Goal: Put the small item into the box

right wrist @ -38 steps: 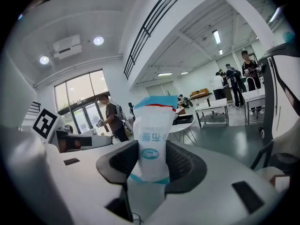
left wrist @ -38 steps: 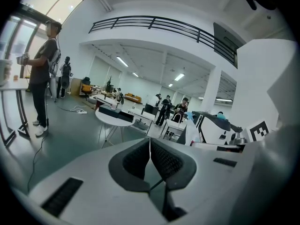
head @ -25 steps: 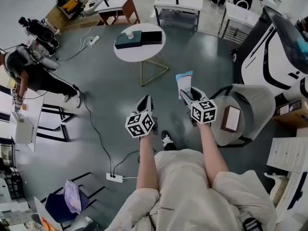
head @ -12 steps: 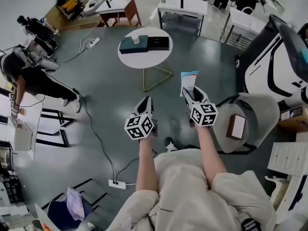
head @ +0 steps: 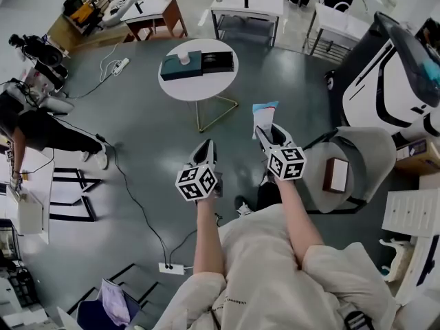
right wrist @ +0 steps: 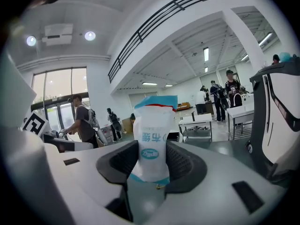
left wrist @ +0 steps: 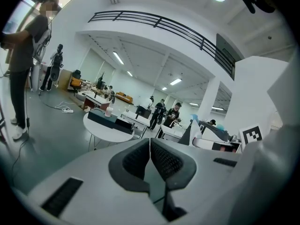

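- White pouch with a blue top stands upright, gripped between the jaws of the right hand-held gripper.
- The left hand-held gripper is closed on nothing.
- The step in hand, as I judge, is bringing the pouch to the box; it is not yet put in.
- Well ahead of both hand-held grippers is a round worktop. It carries a teal box with a small pale cup on top, and a black box touching it.
- What is inside the boxes I cannot tell.
- The next move probably calls for reaching over the box that is open, then lowering the pouch and releasing it.

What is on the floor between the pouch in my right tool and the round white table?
Nothing: in the head view only bare grey floor separates the pouch in the right tool from the round table.
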Available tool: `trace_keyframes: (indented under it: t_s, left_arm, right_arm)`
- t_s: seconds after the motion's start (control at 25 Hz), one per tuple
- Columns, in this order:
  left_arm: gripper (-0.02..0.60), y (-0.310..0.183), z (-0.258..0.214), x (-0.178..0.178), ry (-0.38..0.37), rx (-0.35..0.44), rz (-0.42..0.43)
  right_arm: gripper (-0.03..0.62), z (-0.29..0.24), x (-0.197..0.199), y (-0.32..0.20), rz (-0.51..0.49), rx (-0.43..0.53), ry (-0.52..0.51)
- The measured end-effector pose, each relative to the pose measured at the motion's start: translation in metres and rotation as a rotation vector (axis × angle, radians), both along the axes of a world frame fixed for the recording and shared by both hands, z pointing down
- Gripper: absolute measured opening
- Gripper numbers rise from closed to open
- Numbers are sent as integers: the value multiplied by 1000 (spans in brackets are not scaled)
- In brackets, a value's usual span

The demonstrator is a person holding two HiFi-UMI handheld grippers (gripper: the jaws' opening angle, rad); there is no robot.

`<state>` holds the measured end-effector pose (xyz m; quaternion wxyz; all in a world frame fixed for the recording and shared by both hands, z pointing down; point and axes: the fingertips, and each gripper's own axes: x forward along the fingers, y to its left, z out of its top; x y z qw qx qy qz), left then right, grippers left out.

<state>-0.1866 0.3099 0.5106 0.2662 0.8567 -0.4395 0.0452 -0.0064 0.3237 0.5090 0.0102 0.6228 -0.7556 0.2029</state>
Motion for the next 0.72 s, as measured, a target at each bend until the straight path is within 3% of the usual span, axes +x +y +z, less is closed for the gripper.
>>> trace_keyframes:
  t_s: [0.44, 0.72]
  left_arm:
    - [25, -24, 19, 15, 16, -41, 34]
    - [25, -61, 22, 38, -46, -47, 53]
  right_arm:
    - [201, 14, -4, -17, -9, -40, 27]
    - [201, 23, 18, -60, -16, -57, -26]
